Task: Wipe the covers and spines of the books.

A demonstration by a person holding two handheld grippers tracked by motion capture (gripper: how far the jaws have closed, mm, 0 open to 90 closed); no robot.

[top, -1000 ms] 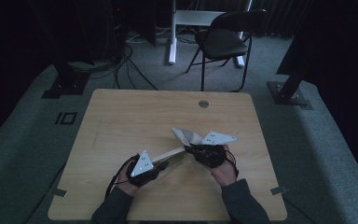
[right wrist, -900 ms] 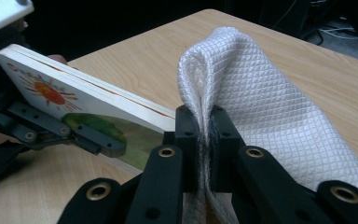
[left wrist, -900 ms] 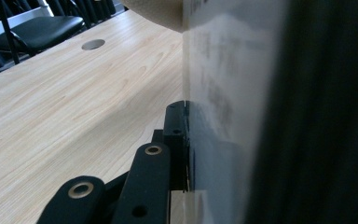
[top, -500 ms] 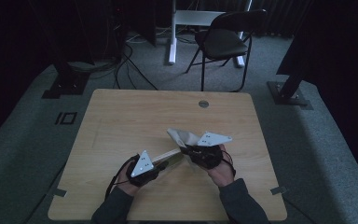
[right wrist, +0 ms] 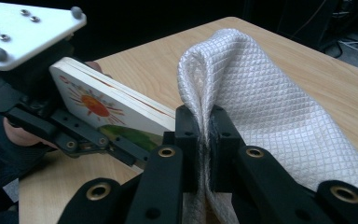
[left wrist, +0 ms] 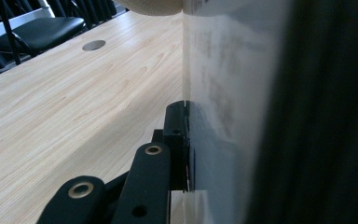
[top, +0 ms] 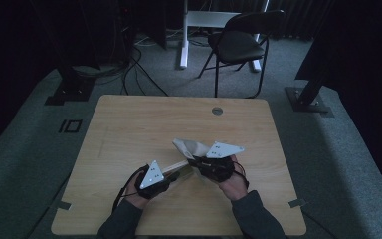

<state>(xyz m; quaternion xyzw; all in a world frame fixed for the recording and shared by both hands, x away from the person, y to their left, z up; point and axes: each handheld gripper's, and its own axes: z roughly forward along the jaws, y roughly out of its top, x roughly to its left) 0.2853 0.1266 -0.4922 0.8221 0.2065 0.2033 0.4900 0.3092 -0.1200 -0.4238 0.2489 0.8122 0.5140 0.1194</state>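
Right tool [right wrist: 204, 128] pinches a fold of white waffle-weave cloth [right wrist: 270, 107] above the bench [top: 129, 129]; its view reveals a sun picture on the board book [right wrist: 107, 109] clamped in the left tool [top: 171, 172]. Cloth sits slightly lower than before.

Your white cloth [right wrist: 279, 116] carries a fine quilted diamond weave. The board book [right wrist: 114, 109] you hold has a white cover printed with an orange-red sun with rays, green below it, and what may be orange lettering near its top edge. Your table [top: 129, 129] is pale wood with a light grain. Both grippers are black, each topped by a grey-white plate.
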